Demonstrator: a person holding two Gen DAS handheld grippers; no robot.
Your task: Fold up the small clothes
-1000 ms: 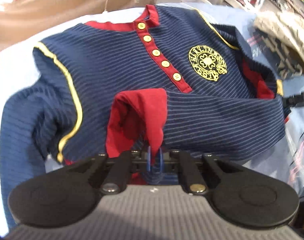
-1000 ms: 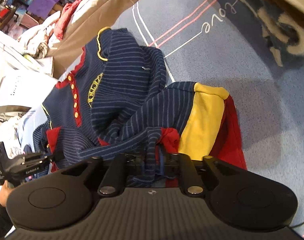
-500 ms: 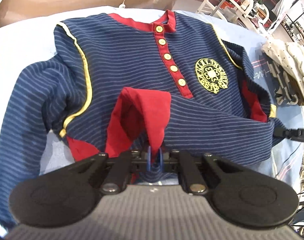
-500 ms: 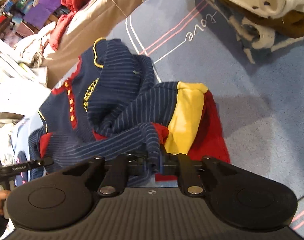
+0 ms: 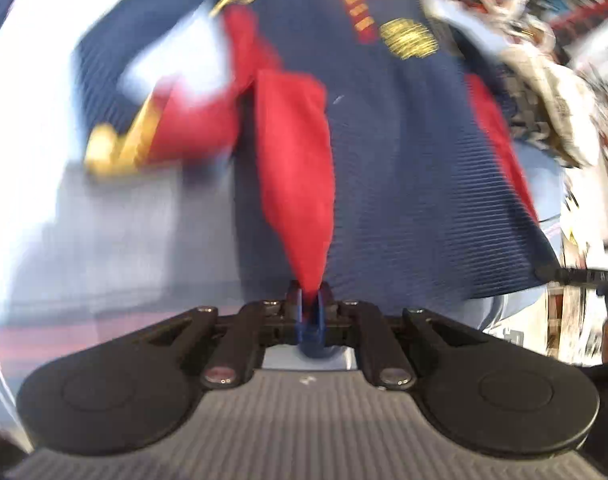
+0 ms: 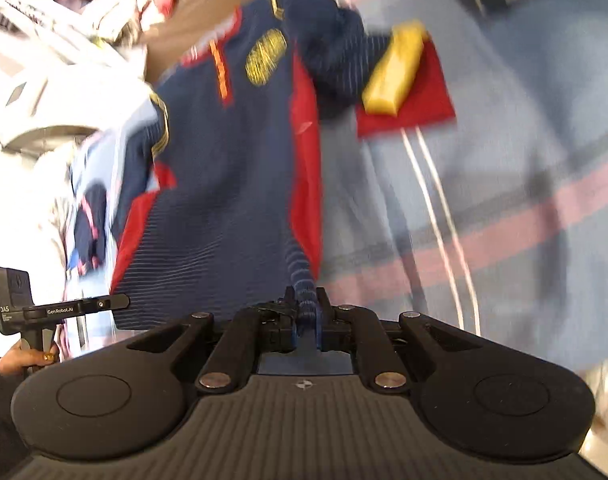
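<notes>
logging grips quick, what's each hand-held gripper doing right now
Left hand-held gripper: closed on the red hem of the navy striped shirt.
Right hand-held gripper: closed on the shirt's striped edge.

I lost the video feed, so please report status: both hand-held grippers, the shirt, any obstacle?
Left hand-held gripper shut on red hem. Right hand-held gripper shut on striped hem. Navy shirt stretched between them, sleeve bunched. Clothes pile beside it; frames blurred.

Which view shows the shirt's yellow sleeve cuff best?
The right wrist view: the yellow sleeve cuff lies whole against red fabric, only lightly blurred. The left wrist view shows a heavily smeared yellow cuff at left.
</notes>
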